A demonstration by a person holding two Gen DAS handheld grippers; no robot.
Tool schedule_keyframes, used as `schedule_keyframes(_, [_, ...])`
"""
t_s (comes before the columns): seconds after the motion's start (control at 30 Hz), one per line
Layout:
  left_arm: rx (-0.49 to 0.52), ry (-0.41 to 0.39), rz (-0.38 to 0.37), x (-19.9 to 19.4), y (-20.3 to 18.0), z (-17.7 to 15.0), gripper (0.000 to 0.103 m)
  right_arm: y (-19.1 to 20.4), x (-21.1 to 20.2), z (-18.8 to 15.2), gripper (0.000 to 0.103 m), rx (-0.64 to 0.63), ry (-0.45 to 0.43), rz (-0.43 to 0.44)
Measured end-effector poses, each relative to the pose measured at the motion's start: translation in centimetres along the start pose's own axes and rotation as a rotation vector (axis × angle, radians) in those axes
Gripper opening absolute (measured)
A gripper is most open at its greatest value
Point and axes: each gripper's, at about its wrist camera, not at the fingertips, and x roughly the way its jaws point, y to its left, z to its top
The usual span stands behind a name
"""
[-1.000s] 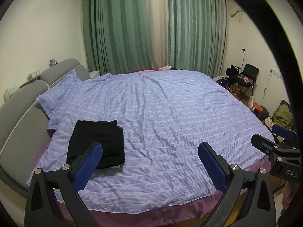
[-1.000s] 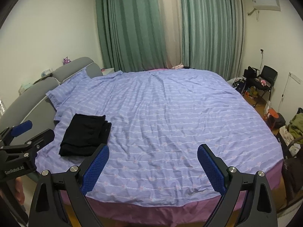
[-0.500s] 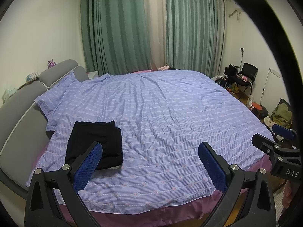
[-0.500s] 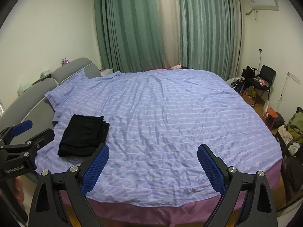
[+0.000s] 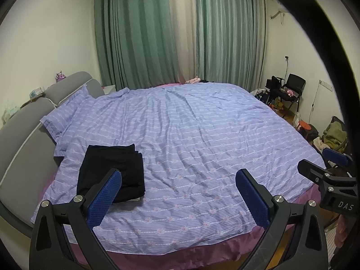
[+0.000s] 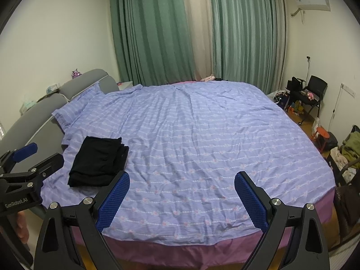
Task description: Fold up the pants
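On the left side of the bed, near the headboard, the pants lie as a compact black rectangle with stacked layers showing along the right edge. From the left wrist view, the left gripper hangs above the near edge of the bed with its blue pads spread wide and nothing between them. Compared with a second ago the pants sit a little lower and farther right in this view, and more of the curtains and wall shows above, so the camera has tipped up and drawn back slightly. The bundle itself keeps the same shape. At the right edge of this view the right gripper shows from the side, off the bed's right edge.

From the right wrist view, the right gripper is likewise spread and empty above the bed's near edge, well apart from the pants. The framing has drifted only slightly over the last second, and the bundle has not been disturbed. The left gripper shows at the left, beside the bed and clear of the cloth.

With both tools off the garment and pulling away, the fold looks finished; I judge nothing remains except perhaps squaring the slightly uneven right-hand layers.
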Motion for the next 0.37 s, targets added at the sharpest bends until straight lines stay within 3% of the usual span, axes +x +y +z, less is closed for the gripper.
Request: schedule_keyframes(0.37, [-0.013, 0.004, -0.009, 0.29, -0.25, 0.22, 0.103, -0.26, 0.06, 0.05, 0.095, -0.004, -0.004, -0.002])
